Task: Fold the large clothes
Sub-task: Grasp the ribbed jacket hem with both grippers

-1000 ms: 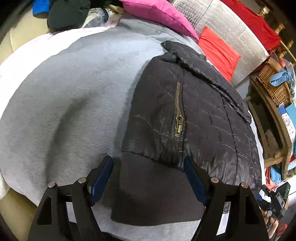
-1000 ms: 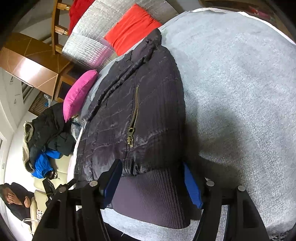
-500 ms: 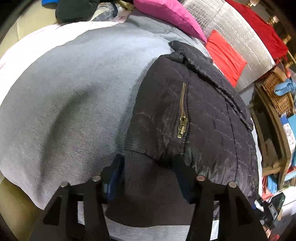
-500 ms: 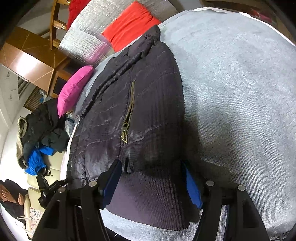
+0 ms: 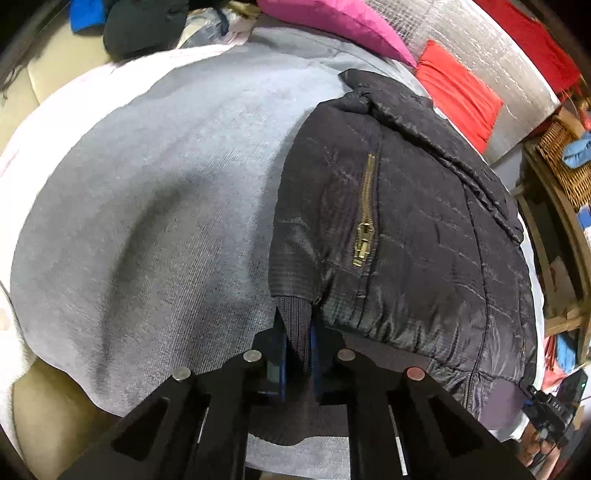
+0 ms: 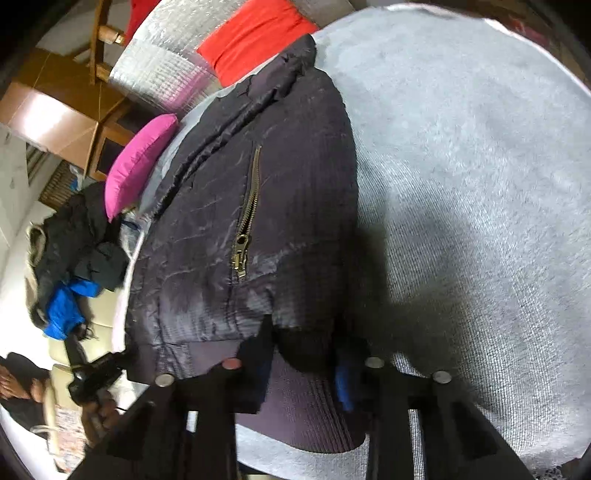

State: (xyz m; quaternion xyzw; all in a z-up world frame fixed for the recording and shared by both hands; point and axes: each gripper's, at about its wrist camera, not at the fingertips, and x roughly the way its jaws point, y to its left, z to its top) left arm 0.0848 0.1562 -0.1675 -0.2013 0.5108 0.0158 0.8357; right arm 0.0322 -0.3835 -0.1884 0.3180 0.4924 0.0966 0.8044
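A black quilted jacket (image 5: 406, 229) with a brass pocket zip lies flat on a grey blanket (image 5: 166, 184). Its ribbed hem (image 5: 295, 317) faces me. My left gripper (image 5: 297, 343) is closing at the hem's left corner, and the blue pads pinch a bunched fold of the rib. In the right wrist view the same jacket (image 6: 240, 184) runs up and to the left. There my right gripper (image 6: 304, 365) is closing on the hem (image 6: 306, 398) at the right corner, with a dark lump of fabric squeezed between its pads.
A pink cushion (image 5: 332, 22) and a red cushion (image 5: 458, 96) lie beyond the jacket's collar. A heap of dark and blue clothes (image 6: 74, 258) sits on a pale sofa. A wicker basket (image 5: 565, 162) stands on wooden shelves. A seated person (image 6: 18, 391) shows at the edge.
Both grippers went from wide open astride the ribbed hem to closed on it. The hem is now bunched up between the pads on each side. Neither hand shifted much.
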